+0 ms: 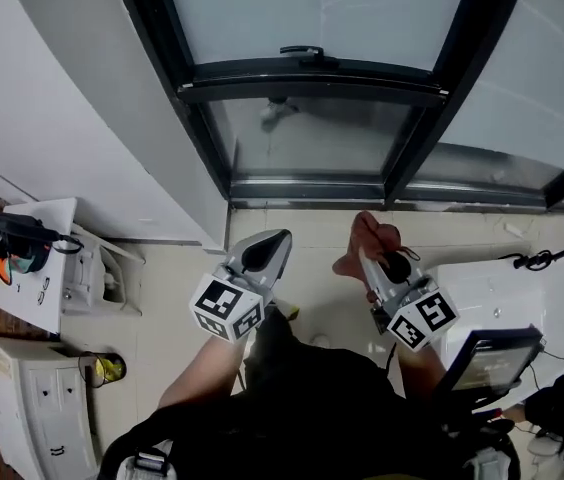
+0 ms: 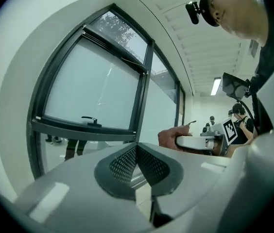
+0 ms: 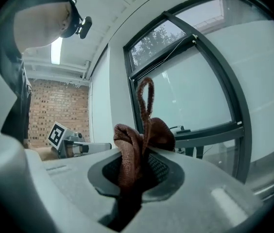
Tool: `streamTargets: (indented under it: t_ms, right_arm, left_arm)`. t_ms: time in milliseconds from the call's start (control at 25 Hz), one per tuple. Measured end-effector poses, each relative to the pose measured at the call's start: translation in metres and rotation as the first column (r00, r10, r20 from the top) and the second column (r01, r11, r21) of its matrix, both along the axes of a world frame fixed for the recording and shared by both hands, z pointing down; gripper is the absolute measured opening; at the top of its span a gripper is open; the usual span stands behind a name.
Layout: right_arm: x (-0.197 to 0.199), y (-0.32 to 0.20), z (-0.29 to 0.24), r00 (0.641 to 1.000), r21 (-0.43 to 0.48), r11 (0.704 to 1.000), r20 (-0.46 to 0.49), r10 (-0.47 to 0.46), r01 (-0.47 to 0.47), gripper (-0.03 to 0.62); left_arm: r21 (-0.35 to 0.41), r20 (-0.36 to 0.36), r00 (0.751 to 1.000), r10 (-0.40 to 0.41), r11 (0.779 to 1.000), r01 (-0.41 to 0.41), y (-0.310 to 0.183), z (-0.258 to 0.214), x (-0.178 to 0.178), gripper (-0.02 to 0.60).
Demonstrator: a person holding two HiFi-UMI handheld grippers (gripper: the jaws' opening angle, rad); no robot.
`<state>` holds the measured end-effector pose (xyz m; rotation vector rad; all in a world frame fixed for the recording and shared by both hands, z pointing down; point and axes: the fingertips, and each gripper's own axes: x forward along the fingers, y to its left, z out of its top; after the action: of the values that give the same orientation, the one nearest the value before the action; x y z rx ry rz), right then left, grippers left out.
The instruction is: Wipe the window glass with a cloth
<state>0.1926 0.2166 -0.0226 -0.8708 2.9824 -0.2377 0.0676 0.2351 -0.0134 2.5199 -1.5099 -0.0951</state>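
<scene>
A brown cloth is pinched in my right gripper, bunched up with a loop sticking upward. In the head view the same cloth pokes out ahead of the right gripper, low in front of the window. My left gripper is shut with nothing in it; its jaws meet tip to tip in the left gripper view. The window glass sits in a dark frame with a black handle on the crossbar. Both grippers are apart from the glass.
A lower pane sits under the crossbar, and a sill track runs along its base. White cabinets stand at the left. A white unit with a black cable stands at the right. Pale floor lies between the grippers.
</scene>
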Motion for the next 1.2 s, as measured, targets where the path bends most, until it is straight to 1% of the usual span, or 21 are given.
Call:
streamTargets:
  t_ms: [80,160,280,480,600,840,960,1080,1200]
  right_arm:
    - [0.01,0.015,0.01,1.0,-0.032,0.999,-0.004,-0.009,0.009,0.038]
    - [0.014,0.029,0.014,1.0,-0.055,0.998,-0.009,-0.03,0.029,0.038]
    - [0.016,0.048,0.009,0.998,-0.041,0.998,-0.023,-0.054,0.053,0.038]
    - [0.018,0.041,-0.01,0.999,-0.001,0.999,-0.016,-0.048,0.048,0.038]
    - [0.008,0.047,-0.016,0.999,0.005,0.999,-0.011,-0.033,0.033,0.038]
    - [-0.007,0.055,-0.016,1.0,-0.027,1.0,-0.014,0.012,-0.012,0.037]
    - [-0.015,0.06,-0.015,0.999,-0.04,0.999,-0.014,0.036,-0.037,0.037]
    - [-0.025,0.072,-0.017,0.997,-0.034,0.996,-0.001,0.078,-0.078,0.037]
    - [-0.026,0.084,-0.019,0.992,-0.018,0.992,0.005,0.128,-0.127,0.038]
  left_arm:
    - [-0.018,0.003,1.0,-0.025,1.0,0.025,0.021,0.005,0.006,0.017]
    - [-0.02,0.007,0.998,-0.059,0.998,0.059,0.039,0.003,0.005,0.017]
    - [0.003,0.01,0.995,-0.098,0.995,0.098,0.058,-0.006,-0.002,0.017]
    - [-0.008,0.013,0.996,-0.09,0.996,0.09,0.052,-0.012,-0.002,0.017]
    - [0.011,0.012,0.997,-0.08,0.997,0.08,0.055,-0.019,-0.01,0.017]
    - [0.03,0.031,0.999,-0.019,0.999,0.018,0.05,-0.035,-0.02,0.017]
    - [0.054,0.029,0.999,0.021,0.998,-0.023,0.05,-0.044,-0.026,0.017]
    - [0.074,0.022,0.997,0.069,0.995,-0.07,0.055,-0.046,-0.035,0.017]
    - [0.063,0.025,0.994,0.111,0.992,-0.112,0.059,-0.037,-0.038,0.017]
